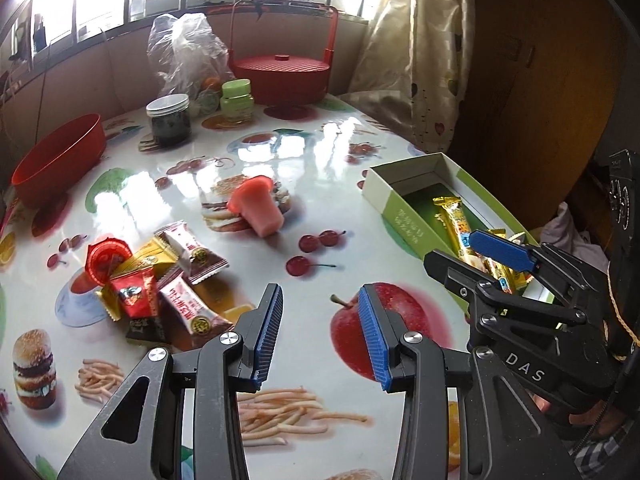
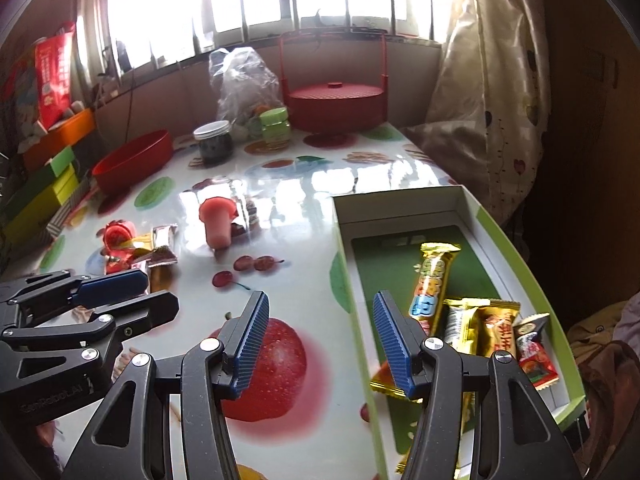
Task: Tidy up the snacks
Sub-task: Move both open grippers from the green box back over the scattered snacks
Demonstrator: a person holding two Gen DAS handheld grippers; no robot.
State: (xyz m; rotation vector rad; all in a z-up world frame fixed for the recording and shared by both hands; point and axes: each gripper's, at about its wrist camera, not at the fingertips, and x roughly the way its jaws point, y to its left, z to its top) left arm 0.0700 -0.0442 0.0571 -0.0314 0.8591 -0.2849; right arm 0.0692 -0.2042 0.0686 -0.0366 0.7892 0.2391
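A green and white box [image 2: 520, 264] lies open at the table's right edge and holds several wrapped snacks, among them a long gold bar [image 2: 434, 280]. It also shows in the left wrist view [image 1: 384, 194]. A pile of wrapped snacks [image 1: 160, 280] lies at the table's left, with a red jelly cup [image 1: 105, 258] on it. A pink jelly cup [image 1: 258, 210] lies on its side mid-table. My left gripper [image 1: 320, 316] is open and empty above the table, right of the pile. My right gripper [image 2: 318, 328] is open and empty over the box's left wall.
A red bowl [image 1: 60, 160], a dark jar [image 1: 169, 120], a green jar [image 1: 237, 98], a plastic bag [image 1: 184, 52] and a red lidded basket [image 1: 282, 76] stand at the table's far side. Stacked boxes [image 2: 44, 192] sit at the left. A curtain [image 2: 488, 100] hangs at the right.
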